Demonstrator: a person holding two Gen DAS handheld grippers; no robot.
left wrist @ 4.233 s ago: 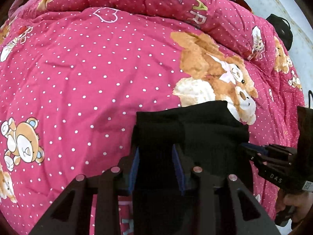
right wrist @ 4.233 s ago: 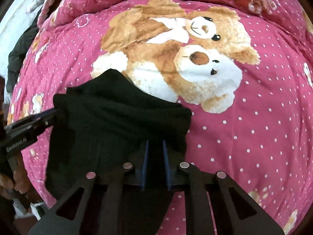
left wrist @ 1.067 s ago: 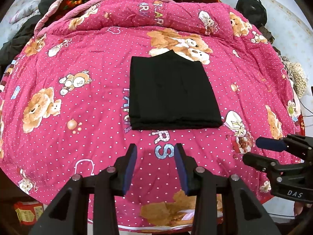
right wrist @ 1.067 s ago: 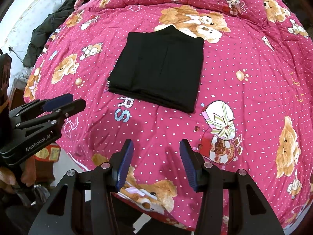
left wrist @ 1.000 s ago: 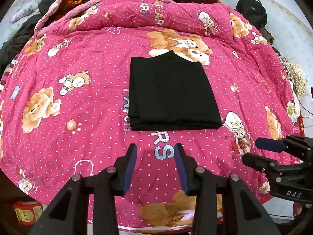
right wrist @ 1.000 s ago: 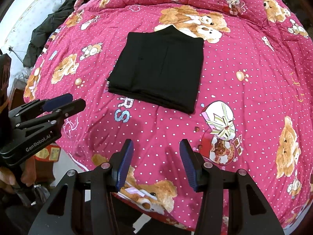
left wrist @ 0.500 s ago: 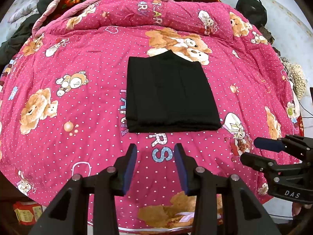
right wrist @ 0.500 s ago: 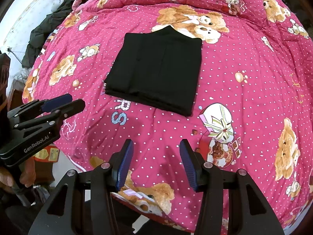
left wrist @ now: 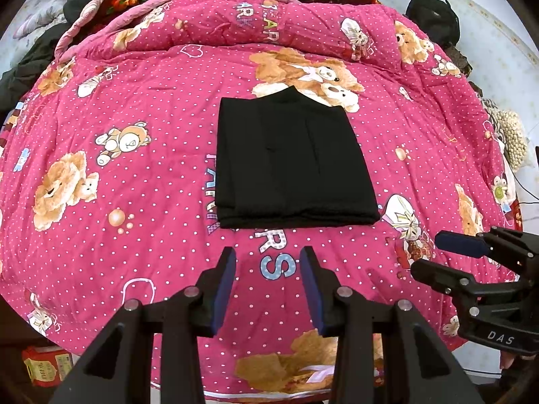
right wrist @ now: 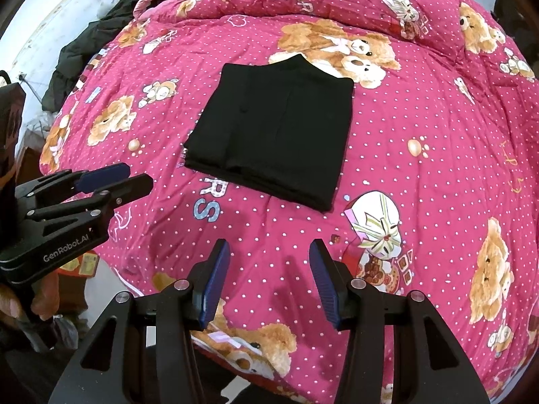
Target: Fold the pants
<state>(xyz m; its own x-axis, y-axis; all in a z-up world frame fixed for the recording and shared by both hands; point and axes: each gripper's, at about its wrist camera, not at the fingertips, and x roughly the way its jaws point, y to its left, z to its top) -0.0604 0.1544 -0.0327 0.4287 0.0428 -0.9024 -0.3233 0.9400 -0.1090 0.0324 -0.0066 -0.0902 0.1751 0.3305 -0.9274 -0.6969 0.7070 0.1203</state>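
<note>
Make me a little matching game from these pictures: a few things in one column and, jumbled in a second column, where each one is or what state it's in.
Things:
1. black pants
2. left gripper
3. black bag
4. red packet

States or places:
A. beyond the bed's far right corner
B. folded flat on the pink quilt
C. on the floor, lower left
D. open, holding nothing

Pairs: 1-B, 2-D, 3-A, 4-C

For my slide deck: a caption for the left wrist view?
Folded black pants lie flat on the pink bear quilt; both grippers open, empty.
</note>
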